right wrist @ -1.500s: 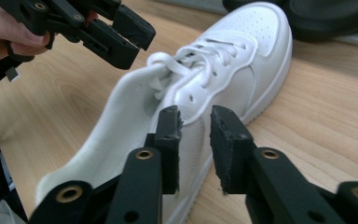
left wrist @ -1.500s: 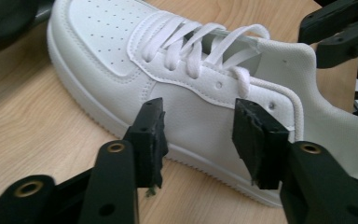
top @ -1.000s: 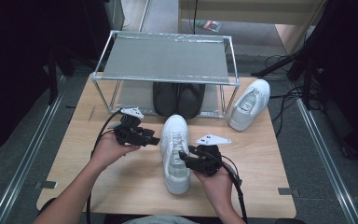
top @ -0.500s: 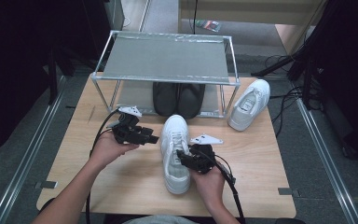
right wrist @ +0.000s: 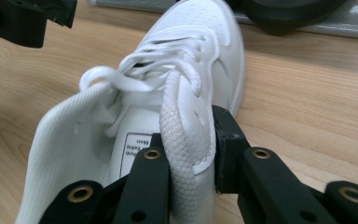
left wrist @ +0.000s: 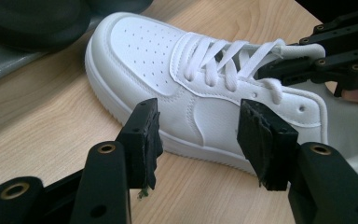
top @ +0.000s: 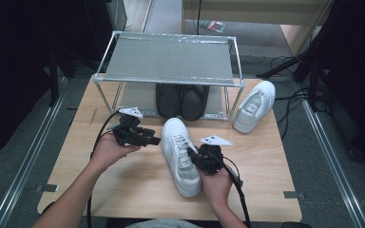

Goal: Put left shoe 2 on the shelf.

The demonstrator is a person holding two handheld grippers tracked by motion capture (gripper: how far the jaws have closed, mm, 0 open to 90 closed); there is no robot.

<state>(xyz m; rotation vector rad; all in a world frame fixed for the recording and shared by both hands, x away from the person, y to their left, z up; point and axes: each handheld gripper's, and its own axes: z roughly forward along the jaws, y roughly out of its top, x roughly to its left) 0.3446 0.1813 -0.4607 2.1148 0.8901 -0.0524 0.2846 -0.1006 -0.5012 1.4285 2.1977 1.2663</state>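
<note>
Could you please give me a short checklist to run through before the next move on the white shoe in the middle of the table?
1. Right gripper clamped on the collar wall of the white shoe; its jaws have just been closing onto it: ok.
2. Left gripper open, jaws either side of the shoe's side without pressing it: ok.
3. Shoe sole flat on the table: ok.
4. Laces away from the left jaws: ok; whether they are tied: cannot tell.
5. Room under the rack beside the black shoes: cannot tell.
6. Second white shoe out of the way at the rack's right end: ok.
</note>
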